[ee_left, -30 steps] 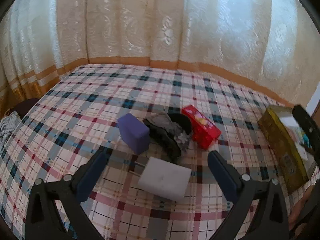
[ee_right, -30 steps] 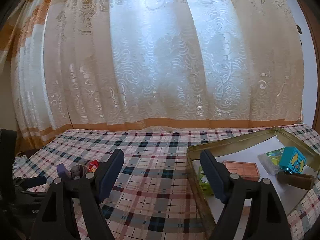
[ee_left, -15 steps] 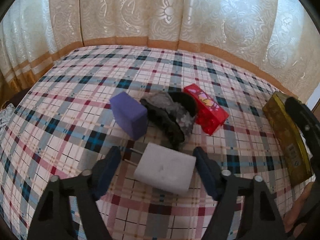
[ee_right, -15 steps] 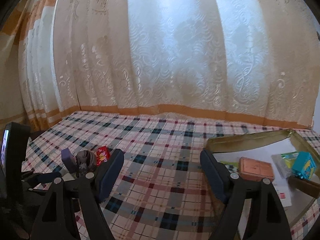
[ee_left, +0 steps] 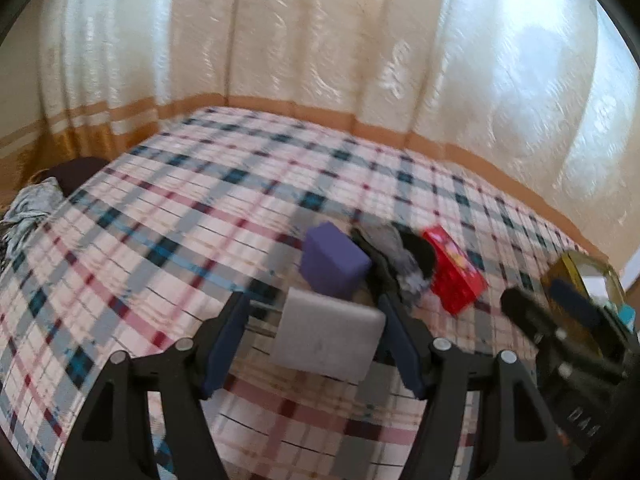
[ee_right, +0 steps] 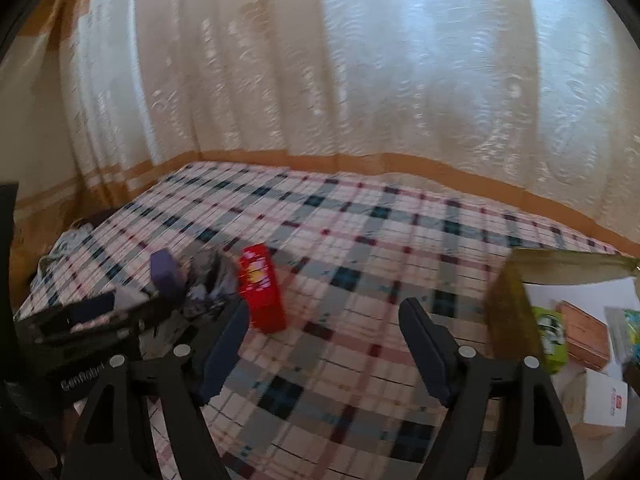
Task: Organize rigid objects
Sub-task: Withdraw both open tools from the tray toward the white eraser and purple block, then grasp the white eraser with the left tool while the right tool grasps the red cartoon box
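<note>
A white rectangular block (ee_left: 328, 334) lies on the plaid cloth between the two fingers of my left gripper (ee_left: 316, 332); the right finger touches it, the left stands slightly off. Behind it are a purple block (ee_left: 332, 266), a crumpled grey and black cloth (ee_left: 400, 258) and a red box (ee_left: 454, 268). My right gripper (ee_right: 322, 340) is open and empty above the cloth, with the red box (ee_right: 260, 288) just beyond its left finger. The gold tin (ee_right: 516, 312) holds several small boxes at the right.
The plaid tablecloth (ee_left: 180, 220) runs back to a cream curtain (ee_left: 320, 40). A bundle of fabric (ee_left: 24, 204) lies off the left edge. The gold tin (ee_left: 576, 280) stands at the right, with the right gripper's body (ee_left: 560, 344) before it.
My left gripper has narrowed around the white block and swung so the block sits between its fingers. My right gripper has swung left, bringing the red box close.
</note>
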Demonstrator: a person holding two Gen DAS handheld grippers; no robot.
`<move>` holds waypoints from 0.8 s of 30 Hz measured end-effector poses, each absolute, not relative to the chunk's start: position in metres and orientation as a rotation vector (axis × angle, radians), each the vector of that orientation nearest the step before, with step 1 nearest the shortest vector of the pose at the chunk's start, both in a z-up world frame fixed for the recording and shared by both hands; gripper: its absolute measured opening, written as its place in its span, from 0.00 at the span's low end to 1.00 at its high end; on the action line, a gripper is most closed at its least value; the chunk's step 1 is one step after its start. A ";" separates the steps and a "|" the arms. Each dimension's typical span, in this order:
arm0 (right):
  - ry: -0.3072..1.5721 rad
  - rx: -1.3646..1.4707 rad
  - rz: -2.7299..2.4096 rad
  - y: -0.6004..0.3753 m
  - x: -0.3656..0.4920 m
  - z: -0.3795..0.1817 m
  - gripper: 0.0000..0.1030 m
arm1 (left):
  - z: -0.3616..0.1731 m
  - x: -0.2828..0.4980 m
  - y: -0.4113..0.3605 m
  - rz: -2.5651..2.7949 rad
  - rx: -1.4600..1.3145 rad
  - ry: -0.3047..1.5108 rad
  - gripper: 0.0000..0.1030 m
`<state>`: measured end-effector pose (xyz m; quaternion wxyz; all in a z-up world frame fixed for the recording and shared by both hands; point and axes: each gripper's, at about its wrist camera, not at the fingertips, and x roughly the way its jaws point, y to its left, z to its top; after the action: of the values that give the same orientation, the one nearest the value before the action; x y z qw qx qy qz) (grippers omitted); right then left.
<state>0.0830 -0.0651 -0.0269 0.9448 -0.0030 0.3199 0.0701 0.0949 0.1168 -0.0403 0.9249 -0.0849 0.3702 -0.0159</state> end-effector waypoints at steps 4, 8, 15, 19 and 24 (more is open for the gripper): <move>0.706 -0.038 0.172 -0.053 0.097 -0.034 0.60 | -0.033 0.090 0.132 0.030 -0.217 0.704 0.66; 0.746 -0.026 0.191 -0.045 0.117 -0.038 0.59 | -0.028 0.087 0.142 0.071 -0.243 0.660 0.66; 0.790 -0.037 0.226 -0.036 0.136 -0.043 0.59 | -0.030 0.088 0.144 0.087 -0.244 0.660 0.66; 0.772 -0.048 0.225 -0.034 0.138 -0.041 0.59 | -0.028 0.087 0.145 0.097 -0.246 0.653 0.66; 0.800 -0.056 0.239 -0.024 0.160 -0.044 0.59 | -0.028 0.087 0.145 0.100 -0.247 0.652 0.66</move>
<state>0.1599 -0.0243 -0.0437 0.9137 -0.0272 0.3886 0.1161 0.0872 0.1453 -0.0282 0.9387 -0.1208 0.3191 0.0488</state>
